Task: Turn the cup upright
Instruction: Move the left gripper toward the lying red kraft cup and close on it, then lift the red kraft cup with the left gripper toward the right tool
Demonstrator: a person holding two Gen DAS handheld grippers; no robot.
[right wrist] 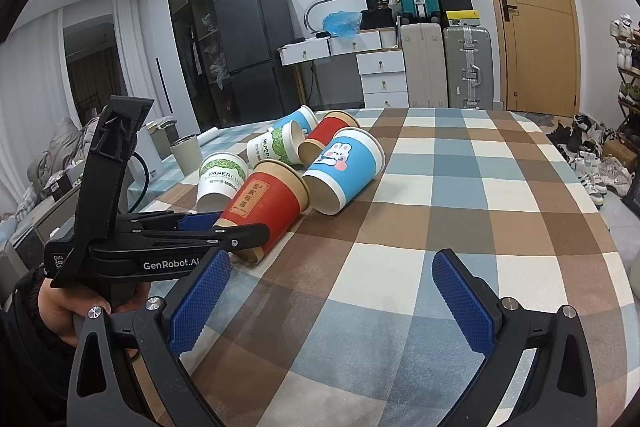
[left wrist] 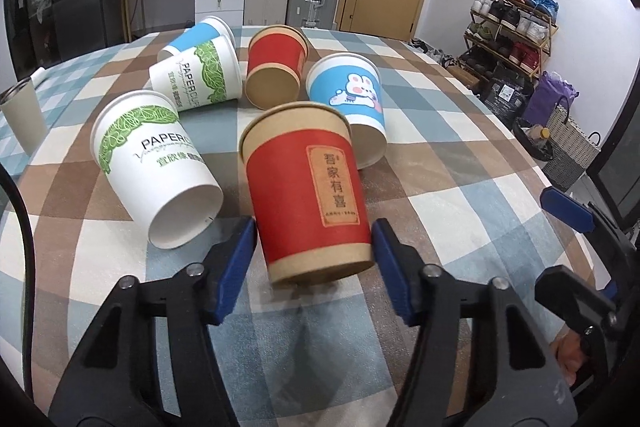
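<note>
Several paper cups lie on their sides on the checked tablecloth (left wrist: pixel 460 195). The nearest is a red and brown cup (left wrist: pixel 308 191), its base toward me. My left gripper (left wrist: pixel 314 239) stands around its base, one blue pad on each side; the pads sit at the cup's wall, and I cannot tell if they press it. In the right wrist view the same cup (right wrist: pixel 266 209) lies tilted with the left gripper's fingers (right wrist: pixel 224 235) at its base. My right gripper (right wrist: pixel 332 287) is open and empty over bare cloth, to the right of the cups.
Beside the red cup lie a white and green cup (left wrist: pixel 156 163), a blue rabbit cup (left wrist: pixel 352 99), a second red cup (left wrist: pixel 276 71), another white and green cup (left wrist: pixel 200 75) and a blue cup (left wrist: pixel 196 35). A grey tumbler (left wrist: pixel 22 119) stands upright at the table's left edge.
</note>
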